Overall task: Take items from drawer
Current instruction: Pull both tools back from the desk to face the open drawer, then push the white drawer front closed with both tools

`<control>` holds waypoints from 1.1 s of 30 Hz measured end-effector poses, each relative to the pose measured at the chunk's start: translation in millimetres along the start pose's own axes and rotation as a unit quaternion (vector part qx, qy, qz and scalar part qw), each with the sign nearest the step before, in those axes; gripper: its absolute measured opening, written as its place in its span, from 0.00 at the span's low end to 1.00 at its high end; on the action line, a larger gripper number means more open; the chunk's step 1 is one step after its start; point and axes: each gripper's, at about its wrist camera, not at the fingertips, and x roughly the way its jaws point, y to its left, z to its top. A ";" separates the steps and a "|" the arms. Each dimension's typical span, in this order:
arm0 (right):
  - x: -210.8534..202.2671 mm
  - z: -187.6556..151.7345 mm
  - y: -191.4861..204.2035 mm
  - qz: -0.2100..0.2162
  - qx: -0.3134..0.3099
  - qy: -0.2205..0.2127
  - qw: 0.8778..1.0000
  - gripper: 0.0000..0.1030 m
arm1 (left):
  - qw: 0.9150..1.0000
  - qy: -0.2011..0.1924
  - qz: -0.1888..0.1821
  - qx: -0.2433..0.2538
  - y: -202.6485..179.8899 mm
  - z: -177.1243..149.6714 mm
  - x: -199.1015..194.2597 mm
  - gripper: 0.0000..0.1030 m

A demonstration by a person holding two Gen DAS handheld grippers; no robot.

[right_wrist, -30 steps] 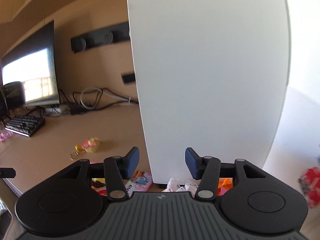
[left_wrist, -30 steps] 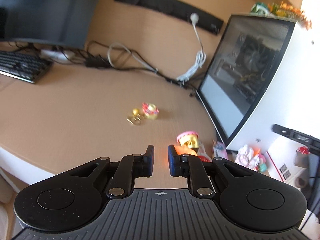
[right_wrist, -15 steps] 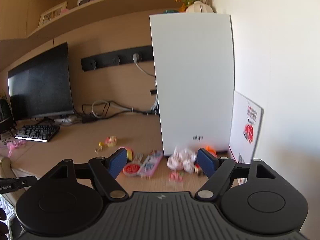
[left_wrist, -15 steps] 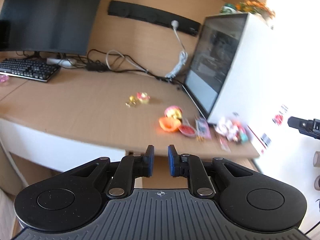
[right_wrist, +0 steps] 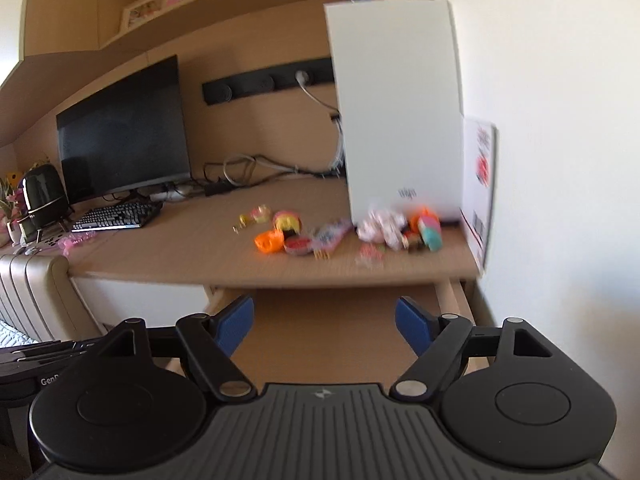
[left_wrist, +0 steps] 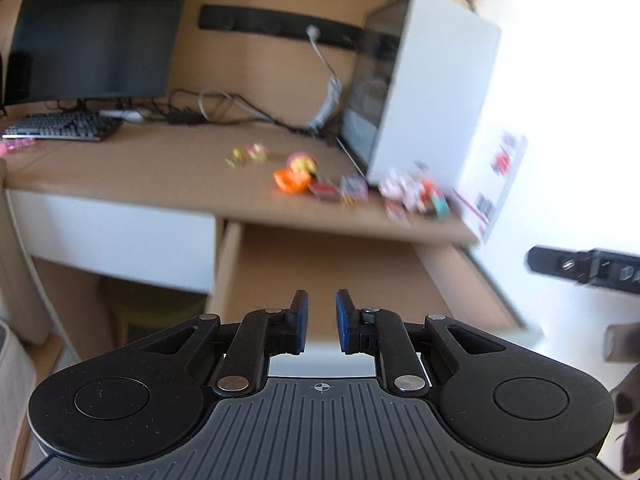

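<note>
Left tongs (left_wrist: 319, 322): hovering over the drawer (left_wrist: 328, 276), nearly pressed together, pinching nothing.
Drawer: standing open under the bench (left_wrist: 160, 160).
Toys (right_wrist: 340, 232): lying on the bench.
Right tongs (right_wrist: 325, 324): spread, pinching nothing.

**Bright daylight, smeared detail, bowed edges**

Strong light floods in from the right in both views, washing the wall (left_wrist: 568, 80) to near-white glare and lighting the white computer case (right_wrist: 396, 104). The small toys (right_wrist: 344, 236) near the right front edge of the surface (right_wrist: 180, 256) are smeared by motion blur. Each tool's black body stays sharp. Fisheye bending curves the monitor (left_wrist: 96, 32) and shelf (right_wrist: 208, 4); the corners fall dark.
</note>
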 end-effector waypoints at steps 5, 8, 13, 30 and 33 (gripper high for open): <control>-2.4 -60.1 -23.4 -0.039 0.042 0.037 0.998 0.77 | 0.998 0.042 0.013 0.038 -21.7 -40.4 11.1 0.16; 9.6 -91.4 -30.1 -0.065 0.034 0.065 0.995 0.77 | 0.997 0.052 0.031 0.041 -24.8 -62.8 32.2 0.16; 27.6 -127.4 -30.9 -0.132 -0.016 0.057 0.989 0.77 | 0.997 0.047 0.045 0.036 -27.9 -93.6 65.9 0.16; 76.0 -174.3 -22.3 -0.137 -0.057 0.024 0.989 0.77 | 0.996 -0.028 0.083 0.033 -19.6 -117.4 92.3 0.16; 87.7 -168.8 -20.0 -0.138 -0.060 0.014 0.989 0.77 | 0.995 -0.026 0.087 0.038 -17.6 -112.1 99.9 0.16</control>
